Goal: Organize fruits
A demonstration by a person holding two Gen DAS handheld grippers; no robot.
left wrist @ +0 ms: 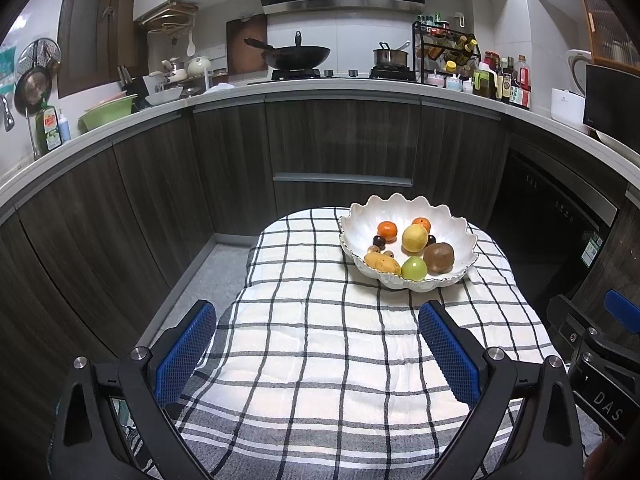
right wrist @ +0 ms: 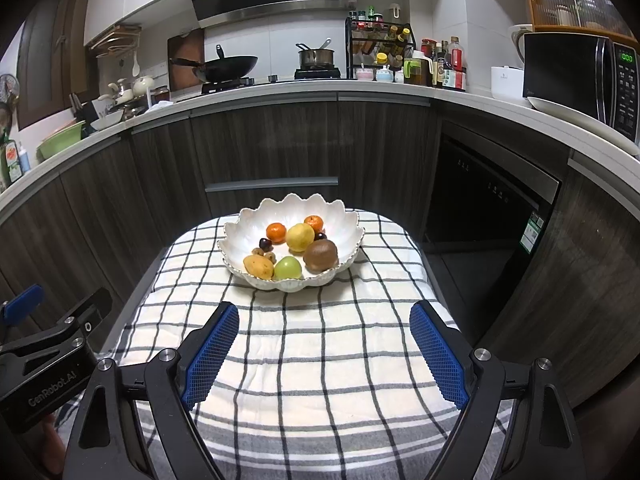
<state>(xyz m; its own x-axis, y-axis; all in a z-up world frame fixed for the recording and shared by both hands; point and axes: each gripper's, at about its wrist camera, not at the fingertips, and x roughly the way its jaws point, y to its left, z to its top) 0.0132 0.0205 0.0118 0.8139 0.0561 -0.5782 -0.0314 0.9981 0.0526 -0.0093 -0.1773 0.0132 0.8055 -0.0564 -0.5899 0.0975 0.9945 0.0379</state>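
Looking along the left hand-held gripper (left wrist: 318,344), its blue-padded jaws stand wide with nothing between them, above the black-and-white checked cloth on the tabletop (left wrist: 320,360). A white scalloped ceramic bowl (left wrist: 400,208) sits at the far right, holding two oranges, a yellow lemon (left wrist: 414,237), a brown kiwi (left wrist: 439,257), a green apple (left wrist: 414,268) and an elongated yellow mango (left wrist: 382,263), long axis running left to right. From the right view, the right hand-held gripper (right wrist: 324,344) gapes wide, empty, the bowl (right wrist: 296,206) ahead and unobstructed.
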